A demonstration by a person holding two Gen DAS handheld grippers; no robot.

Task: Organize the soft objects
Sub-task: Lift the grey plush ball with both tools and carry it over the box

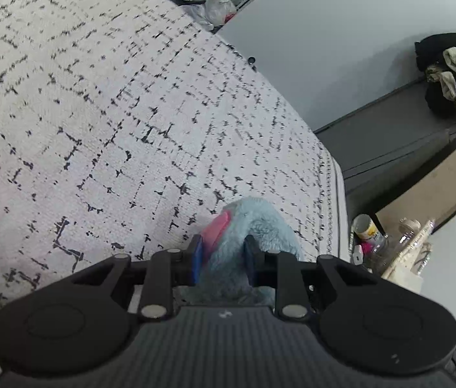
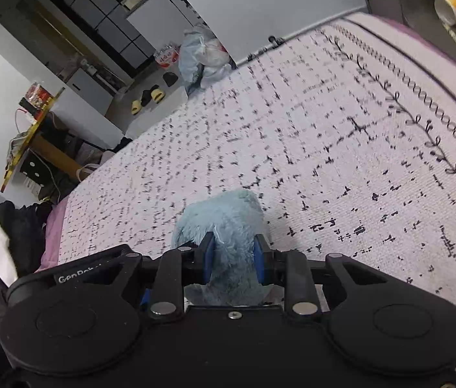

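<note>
Plush toy [image 1: 253, 226] is clamped by my left gripper [image 1: 224, 255] and right gripper [image 2: 234, 255]; I lift both evenly off the bedspread [image 1: 114, 113].

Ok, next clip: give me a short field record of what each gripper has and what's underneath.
left gripper: shut on a blue plush toy, pink patch beside one pad
right gripper: shut on blue plush; whether it is the same toy, cannot tell
surface: white patterned bedspread
background: black and cream clothes on a dark ledge
</note>
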